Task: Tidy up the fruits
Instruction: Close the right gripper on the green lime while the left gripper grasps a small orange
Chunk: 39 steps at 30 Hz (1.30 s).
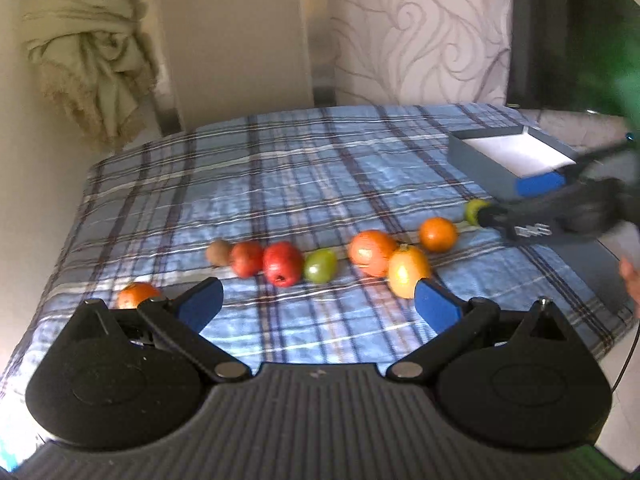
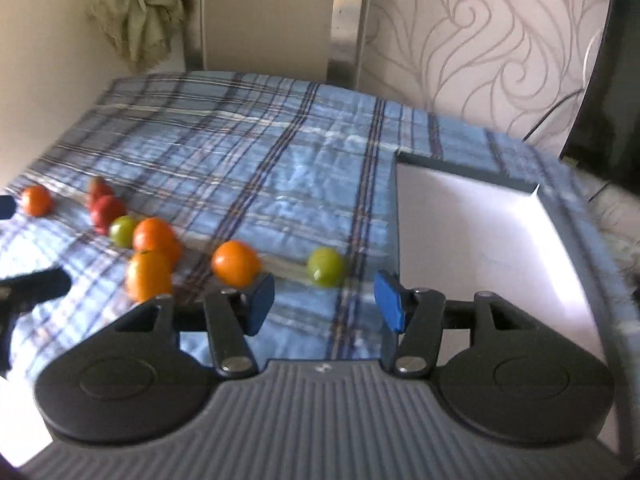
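Note:
A row of fruit lies on the blue plaid cloth [image 1: 280,168]: a brown kiwi [image 1: 218,252], two red apples [image 1: 282,264], a green fruit [image 1: 320,266], several oranges [image 1: 370,252] and a second green fruit [image 1: 476,210] at the right end. My left gripper [image 1: 319,304] stands open in front of the row's middle, holding nothing. My right gripper [image 2: 325,304] is open just short of that second green fruit [image 2: 326,266], which lies ahead of the gap and untouched. A grey box with a white inside [image 2: 460,164] sits right of it.
The table ends at a wall on the left and drops off at the near right. A knotted curtain [image 1: 88,48] hangs at the back left, and a dark screen [image 1: 560,32] stands behind the box. A person's hand [image 1: 630,276] shows at the right edge.

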Tool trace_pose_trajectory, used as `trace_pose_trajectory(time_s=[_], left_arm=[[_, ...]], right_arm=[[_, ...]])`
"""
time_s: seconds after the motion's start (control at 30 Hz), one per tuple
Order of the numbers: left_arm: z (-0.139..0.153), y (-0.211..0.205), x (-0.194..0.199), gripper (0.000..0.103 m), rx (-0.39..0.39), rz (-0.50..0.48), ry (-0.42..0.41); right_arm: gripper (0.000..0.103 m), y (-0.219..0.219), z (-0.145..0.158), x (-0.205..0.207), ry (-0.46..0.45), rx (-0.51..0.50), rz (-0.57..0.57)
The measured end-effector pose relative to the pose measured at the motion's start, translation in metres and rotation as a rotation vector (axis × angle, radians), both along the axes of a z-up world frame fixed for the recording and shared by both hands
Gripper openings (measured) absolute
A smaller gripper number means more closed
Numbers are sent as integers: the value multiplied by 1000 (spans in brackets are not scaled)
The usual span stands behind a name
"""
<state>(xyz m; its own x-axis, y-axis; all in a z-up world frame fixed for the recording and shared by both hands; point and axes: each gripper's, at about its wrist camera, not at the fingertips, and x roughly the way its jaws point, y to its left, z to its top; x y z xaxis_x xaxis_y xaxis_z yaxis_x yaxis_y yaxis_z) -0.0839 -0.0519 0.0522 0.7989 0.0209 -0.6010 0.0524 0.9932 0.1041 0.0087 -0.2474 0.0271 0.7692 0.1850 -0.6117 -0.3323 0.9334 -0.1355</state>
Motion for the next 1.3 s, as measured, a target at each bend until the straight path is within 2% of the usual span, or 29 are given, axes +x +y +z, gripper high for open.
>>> trace_pose_trajectory(time_s=[0.13, 0.33, 0.4, 0.47, 0.53, 0.67, 0.83, 1.17, 1.3], left_arm=[[-3, -10, -1, 103, -5, -56, 3], [-6, -10, 0, 103, -50, -90, 20], [-7, -8, 2, 103, -78, -93, 28], [-7, -7, 4, 103, -90, -90, 39], [-7, -7, 6, 103, -85, -89, 43], [-6, -11, 7, 103, -69, -113, 41], [-10, -18, 12, 103, -44, -154, 66], [-22, -31, 30, 102, -14, -185, 59], [-27, -28, 40, 84, -43, -162, 93]], right_arm=[[57, 15, -14, 21, 26, -81, -26], [56, 20, -14, 28, 42, -89, -48], [43, 20, -15, 29, 60, -99, -42], [40, 24, -18, 33, 75, -119, -46], [39, 23, -19, 36, 93, -108, -40], [27, 27, -21, 37, 111, -112, -8], [27, 22, -21, 39, 124, -77, -19], [25, 9, -17, 35, 146, -11, -21], [25, -1, -13, 27, 153, 44, -27]])
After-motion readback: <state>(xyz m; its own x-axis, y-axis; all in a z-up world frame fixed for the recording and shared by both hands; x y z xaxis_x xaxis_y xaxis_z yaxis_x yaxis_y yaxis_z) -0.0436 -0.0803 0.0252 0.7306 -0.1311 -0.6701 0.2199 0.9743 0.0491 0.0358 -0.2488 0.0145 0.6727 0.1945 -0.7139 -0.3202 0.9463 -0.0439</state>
